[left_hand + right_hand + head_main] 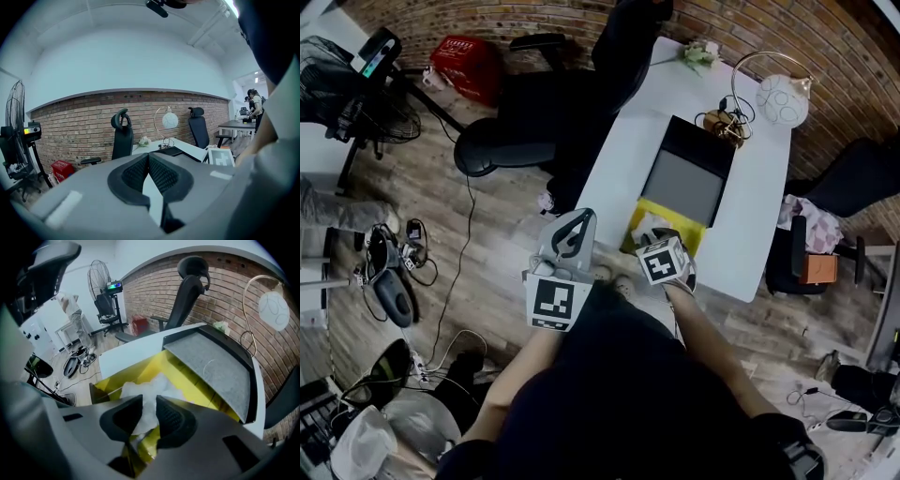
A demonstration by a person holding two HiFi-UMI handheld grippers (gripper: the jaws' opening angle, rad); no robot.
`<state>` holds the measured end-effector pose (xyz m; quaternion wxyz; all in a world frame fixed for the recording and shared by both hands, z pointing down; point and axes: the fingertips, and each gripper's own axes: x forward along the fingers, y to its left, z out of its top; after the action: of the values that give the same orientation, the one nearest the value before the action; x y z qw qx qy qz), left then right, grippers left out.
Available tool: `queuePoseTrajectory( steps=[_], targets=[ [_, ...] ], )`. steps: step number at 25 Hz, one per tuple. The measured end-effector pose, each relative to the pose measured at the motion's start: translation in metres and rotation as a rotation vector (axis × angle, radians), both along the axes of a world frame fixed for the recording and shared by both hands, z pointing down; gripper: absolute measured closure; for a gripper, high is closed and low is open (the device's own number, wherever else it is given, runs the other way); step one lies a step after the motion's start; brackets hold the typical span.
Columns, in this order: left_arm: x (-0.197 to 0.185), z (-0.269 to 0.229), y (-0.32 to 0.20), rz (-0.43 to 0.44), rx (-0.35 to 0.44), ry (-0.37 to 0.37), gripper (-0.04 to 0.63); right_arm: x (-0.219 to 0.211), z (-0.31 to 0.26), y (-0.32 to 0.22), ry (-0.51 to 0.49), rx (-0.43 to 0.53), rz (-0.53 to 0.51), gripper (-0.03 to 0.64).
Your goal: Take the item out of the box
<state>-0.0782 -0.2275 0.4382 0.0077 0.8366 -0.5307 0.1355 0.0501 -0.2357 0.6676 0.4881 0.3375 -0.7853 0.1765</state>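
Note:
An open yellow box (pixel 692 232) stands at the near end of the white table (pixel 628 150). Its black lid with grey foam lining (pixel 684 183) lies folded back behind it. Inside the box rests a crumpled white item (pixel 649 225). My right gripper (pixel 662 236) hovers over the box. In the right gripper view the jaws (pixel 151 408) stand apart, open, and the white item (pixel 150 387) lies in the gap between them, above the yellow box wall (pixel 187 376). My left gripper (pixel 578 220) is held off the table's left edge, shut and empty (pixel 149 157).
At the table's far end are a lamp with a white globe (pixel 783 101), cables and a small flower bunch (pixel 700 52). A black office chair (pixel 516 141) stands left of the table, another (pixel 853 178) on the right. A red basket (pixel 467 64) and cables lie on the wooden floor.

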Motion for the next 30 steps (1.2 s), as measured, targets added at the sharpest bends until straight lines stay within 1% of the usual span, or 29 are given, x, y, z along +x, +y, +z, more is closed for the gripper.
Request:
queuePoseTrajectory(
  steps=[4, 9, 14, 18, 23, 30],
  targets=[
    [-0.002, 0.000, -0.003, 0.004, -0.001, -0.004, 0.584, -0.004, 0.005, 0.000, -0.016, -0.024, 0.004, 0.552],
    [0.000, 0.001, -0.006, 0.014, -0.003, -0.006, 0.584, -0.004, 0.003, 0.000, -0.025, -0.026, 0.009, 0.590],
    [0.003, 0.000, -0.009, 0.035, 0.001, -0.001, 0.584, -0.004, -0.004, 0.000, -0.038, -0.001, 0.015, 0.603],
    [0.010, 0.000, -0.012, 0.060, 0.003, 0.005, 0.584, -0.001, -0.021, -0.002, -0.058, 0.039, 0.038, 0.603],
    [0.026, -0.002, -0.017, 0.115, 0.010, 0.014, 0.584, 0.005, -0.051, -0.003, -0.114, 0.086, 0.107, 0.603],
    [0.055, -0.005, -0.024, 0.198, 0.022, 0.028, 0.584, 0.025, -0.094, -0.009, -0.155, 0.186, 0.186, 0.604]
  ],
)
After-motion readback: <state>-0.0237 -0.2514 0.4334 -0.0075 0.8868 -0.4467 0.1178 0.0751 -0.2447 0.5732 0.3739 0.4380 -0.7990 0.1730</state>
